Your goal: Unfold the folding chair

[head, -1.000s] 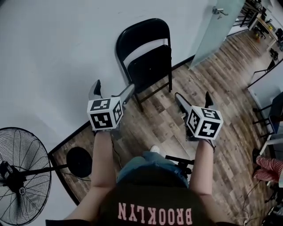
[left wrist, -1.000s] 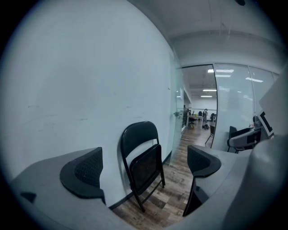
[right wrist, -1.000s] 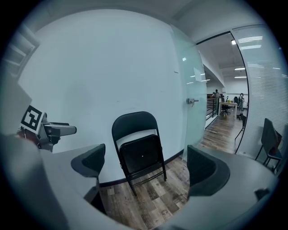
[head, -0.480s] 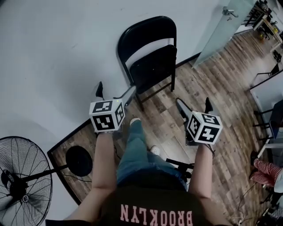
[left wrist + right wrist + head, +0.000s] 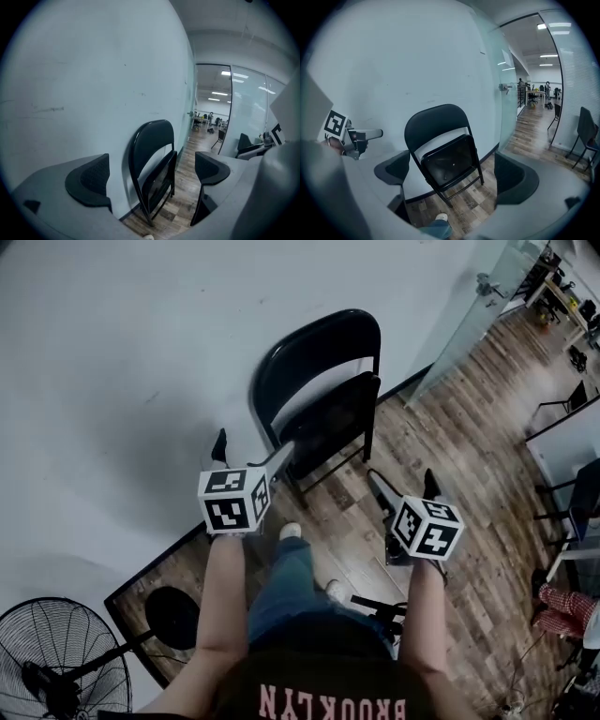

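A black folding chair [image 5: 323,395] leans folded against the pale wall, seat flat up against its back. It also shows in the left gripper view [image 5: 153,166] and in the right gripper view [image 5: 445,152]. My left gripper [image 5: 251,448] is open and empty, a short way in front of the chair's left side. My right gripper [image 5: 403,486] is open and empty too, off the chair's lower right leg. Neither touches the chair. In the right gripper view the left gripper [image 5: 356,137] appears at the left edge.
A standing fan [image 5: 56,662] with a round base [image 5: 173,615] is at the lower left. A glass door [image 5: 469,306] stands right of the chair. Wood floor [image 5: 469,474] stretches right toward more chairs and desks. The person's shoe [image 5: 289,532] steps toward the chair.
The person has walked closer to the chair. Both grippers have come forward with the body and stay open. The fan has slid down and left in view.
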`<state>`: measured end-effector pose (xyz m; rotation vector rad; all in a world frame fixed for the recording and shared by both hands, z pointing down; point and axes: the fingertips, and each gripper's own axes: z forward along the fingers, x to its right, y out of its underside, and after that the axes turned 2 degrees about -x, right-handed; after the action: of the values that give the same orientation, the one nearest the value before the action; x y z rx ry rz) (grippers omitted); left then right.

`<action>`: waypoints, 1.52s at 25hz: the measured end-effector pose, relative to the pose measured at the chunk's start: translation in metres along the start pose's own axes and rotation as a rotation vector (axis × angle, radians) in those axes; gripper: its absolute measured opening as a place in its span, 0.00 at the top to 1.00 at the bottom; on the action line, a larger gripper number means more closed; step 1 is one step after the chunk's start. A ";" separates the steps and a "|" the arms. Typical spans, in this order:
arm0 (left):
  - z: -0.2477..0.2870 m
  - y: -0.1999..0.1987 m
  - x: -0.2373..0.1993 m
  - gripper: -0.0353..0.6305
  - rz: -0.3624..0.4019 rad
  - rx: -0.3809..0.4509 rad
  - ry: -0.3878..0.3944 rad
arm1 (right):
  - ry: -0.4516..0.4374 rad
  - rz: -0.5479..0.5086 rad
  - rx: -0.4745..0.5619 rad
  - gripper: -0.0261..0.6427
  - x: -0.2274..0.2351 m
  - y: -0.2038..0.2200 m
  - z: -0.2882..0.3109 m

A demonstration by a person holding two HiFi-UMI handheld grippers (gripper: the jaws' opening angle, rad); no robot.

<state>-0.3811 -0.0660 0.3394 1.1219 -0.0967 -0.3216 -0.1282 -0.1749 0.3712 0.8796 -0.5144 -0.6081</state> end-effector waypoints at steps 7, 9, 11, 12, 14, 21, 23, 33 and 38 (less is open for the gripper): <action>0.066 -0.010 -0.030 0.09 0.002 -0.055 0.051 | -0.005 0.052 -0.024 0.14 -0.010 -0.021 0.062; 0.084 -0.011 -0.035 0.09 0.022 -0.083 0.060 | -0.015 0.082 -0.038 0.14 -0.012 -0.023 0.076; 0.100 -0.013 -0.038 0.09 0.036 -0.101 0.071 | -0.016 0.117 -0.046 0.14 -0.010 -0.024 0.088; 0.108 -0.014 -0.039 0.10 0.040 -0.108 0.077 | -0.013 0.131 -0.050 0.14 -0.009 -0.025 0.093; 0.123 -0.015 -0.041 0.12 0.047 -0.121 0.094 | -0.004 0.148 -0.063 0.14 -0.006 -0.025 0.105; 0.163 -0.013 -0.048 0.45 0.116 -0.180 0.142 | 0.011 0.179 -0.106 0.14 -0.007 -0.025 0.145; 0.170 -0.012 -0.052 0.56 0.155 -0.201 0.144 | 0.007 0.182 -0.115 0.14 -0.009 -0.025 0.155; 0.180 -0.013 -0.053 0.66 0.209 -0.227 0.166 | -0.080 0.306 -0.093 0.15 -0.028 -0.021 0.216; 0.179 -0.013 -0.054 0.67 0.210 -0.236 0.169 | -0.098 0.375 -0.103 0.18 -0.036 -0.013 0.253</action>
<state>-0.4770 -0.2107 0.4105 0.8913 -0.0256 -0.0484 -0.3193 -0.2949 0.4910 0.6358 -0.7101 -0.3322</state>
